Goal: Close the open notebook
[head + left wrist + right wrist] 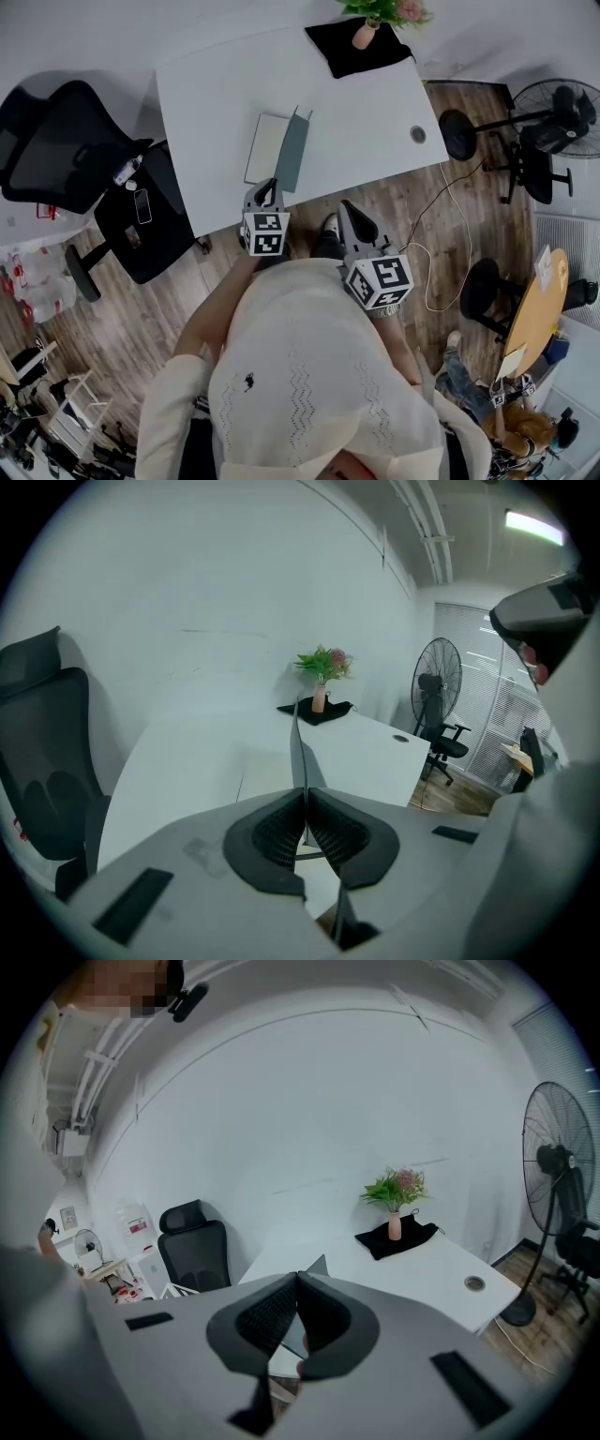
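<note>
Two hand-held grippers | left hand-held gripper grasping one notebook cover | right hand-held gripper clenched, empty

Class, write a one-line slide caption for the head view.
Left gripper shut on the notebook cover, raised above a white table; right gripper, shut and empty, off the table.

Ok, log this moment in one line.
task: close notebook | left gripper: shut on raised notebook cover | right gripper: shut, empty, off table | status: not yet closed
</note>
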